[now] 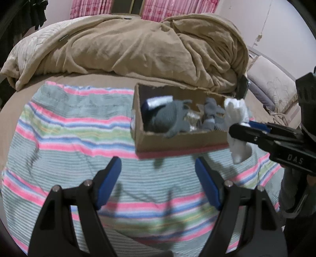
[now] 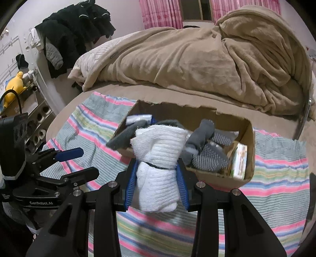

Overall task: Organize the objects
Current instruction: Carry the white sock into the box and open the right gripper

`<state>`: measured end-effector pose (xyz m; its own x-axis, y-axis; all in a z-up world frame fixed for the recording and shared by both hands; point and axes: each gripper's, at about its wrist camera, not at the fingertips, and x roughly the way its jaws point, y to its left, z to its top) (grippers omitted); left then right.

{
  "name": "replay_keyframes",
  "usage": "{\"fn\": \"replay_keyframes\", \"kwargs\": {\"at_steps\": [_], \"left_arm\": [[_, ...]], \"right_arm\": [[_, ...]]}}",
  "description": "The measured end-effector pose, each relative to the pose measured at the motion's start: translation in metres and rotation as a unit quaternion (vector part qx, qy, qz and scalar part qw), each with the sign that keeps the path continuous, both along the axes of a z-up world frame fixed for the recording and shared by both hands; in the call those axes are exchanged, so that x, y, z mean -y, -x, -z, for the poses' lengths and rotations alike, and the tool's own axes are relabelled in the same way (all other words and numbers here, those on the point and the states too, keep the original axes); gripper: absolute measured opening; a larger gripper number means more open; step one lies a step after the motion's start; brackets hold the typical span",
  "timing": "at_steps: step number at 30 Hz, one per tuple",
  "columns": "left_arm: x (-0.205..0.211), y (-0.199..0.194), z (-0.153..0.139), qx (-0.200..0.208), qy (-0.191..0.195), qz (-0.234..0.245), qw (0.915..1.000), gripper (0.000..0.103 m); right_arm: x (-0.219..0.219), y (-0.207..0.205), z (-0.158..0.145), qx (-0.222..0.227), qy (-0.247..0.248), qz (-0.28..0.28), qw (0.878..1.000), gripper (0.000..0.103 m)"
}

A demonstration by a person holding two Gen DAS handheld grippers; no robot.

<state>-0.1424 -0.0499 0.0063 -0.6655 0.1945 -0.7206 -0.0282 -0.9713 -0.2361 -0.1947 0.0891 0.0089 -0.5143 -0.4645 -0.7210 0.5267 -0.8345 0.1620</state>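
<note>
Bedroom scene: a bed carries a rumpled tan fleece blanket (image 1: 138, 45) at its far side and a striped towel of pink, green, blue and grey bands (image 1: 65, 126) spread over the near side. Pink curtains (image 2: 160, 13) hang behind the bed, and dark jackets (image 2: 75, 29) hang at the left wall in the right wrist view, above a yellow plush toy (image 2: 13, 85) on a rack.

On the towel sits an open brown cardboard box (image 1: 177, 140) with a torn rim. It holds grey socks, among them a rolled dark grey one (image 1: 167, 116) and a lighter grey one with dotted grip soles (image 2: 209, 156), a blue-and-white item (image 1: 156, 102) at the box's left end, and a small printed carton (image 2: 240, 162) standing against the right-hand wall.

Right gripper (image 2: 156, 176): its 2 blue-padded fingers (image 2: 131, 183) are closed narrowly on a rolled white sock bundle (image 2: 158, 158), pinching it at a dark band around its middle. The bundle is held in the air just in front of the box's near wall, at the box's right end in the left wrist view (image 1: 237, 116).

Left gripper (image 1: 158, 176): its 2 blue pads (image 1: 108, 183) are spread wide with nothing between them, above the towel in front of the box.
</note>
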Motion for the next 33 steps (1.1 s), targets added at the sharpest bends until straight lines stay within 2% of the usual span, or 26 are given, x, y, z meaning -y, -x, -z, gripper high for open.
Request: {"fn": "replay_keyframes", "kwargs": {"at_steps": [14,21,33], "left_arm": [[0.008,0.04,-0.017,-0.024,0.007,0.0,0.9997,0.078],[0.019,0.059,-0.012,-0.019,0.006,-0.011,0.9998,0.078],[0.022,0.081,0.009,0.009,0.008,-0.017,0.9998,0.078]], "right_arm": [[0.004,0.048,-0.003,0.002,0.008,0.018,1.0,0.04],[0.009,0.07,0.002,0.001,0.004,0.024,1.0,0.04],[0.013,0.103,0.04,0.042,0.006,0.032,0.999,0.04]]}}
